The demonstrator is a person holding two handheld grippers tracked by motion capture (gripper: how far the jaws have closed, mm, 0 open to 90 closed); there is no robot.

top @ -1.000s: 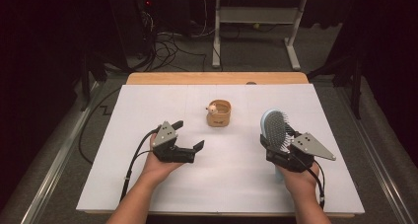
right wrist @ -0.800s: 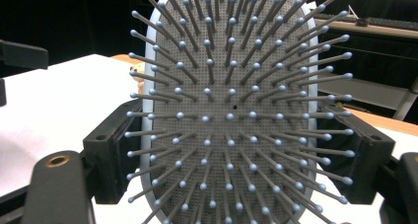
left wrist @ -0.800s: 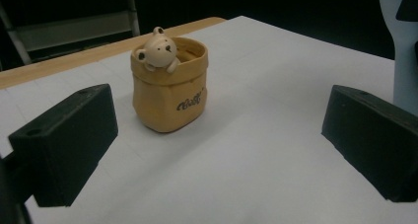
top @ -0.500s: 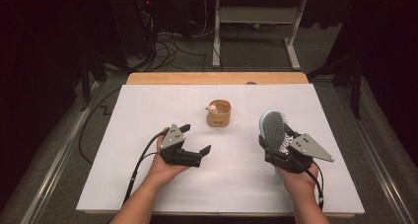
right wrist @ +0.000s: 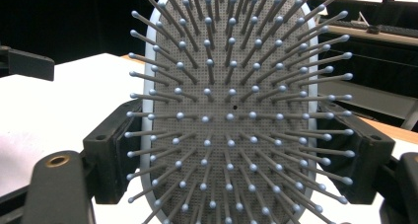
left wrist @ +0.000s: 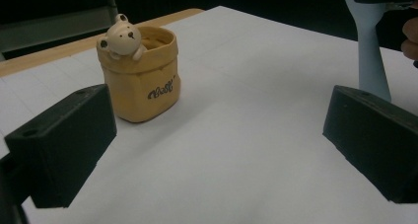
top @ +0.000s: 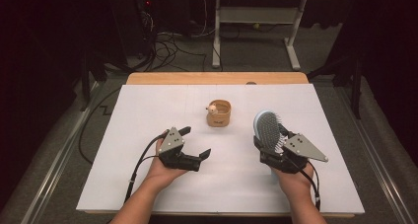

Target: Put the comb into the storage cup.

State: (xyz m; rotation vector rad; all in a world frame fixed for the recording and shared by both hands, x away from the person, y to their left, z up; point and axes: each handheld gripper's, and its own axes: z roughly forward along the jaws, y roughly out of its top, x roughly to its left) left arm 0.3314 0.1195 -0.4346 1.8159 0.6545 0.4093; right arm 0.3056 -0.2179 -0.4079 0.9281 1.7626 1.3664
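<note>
A light blue paddle hairbrush (top: 268, 128) stands upright at the right of the white table top (top: 148, 115). My right gripper (top: 272, 144) is shut on the sides of its head. In the right gripper view the grey bristle pad (right wrist: 231, 100) faces the camera, with a black jaw pressed on each edge. A small yellow pot with a bear figure on its rim (top: 219, 113) sits mid-table, a little beyond both hands. My left gripper (top: 194, 142) hovers left of centre, open and empty. In the left gripper view the pot (left wrist: 140, 76) is ahead at the left and the brush handle (left wrist: 369, 51) at the right.
A wooden strip (top: 217, 78) borders the white sheet's far edge. Beyond it are floor cables (top: 167, 46) and a white desk frame (top: 256, 36). Metal rails run along both sides of the table.
My left gripper has shifted slightly to the right, toward the middle of the table. The right gripper and the brush have stayed where they were.
</note>
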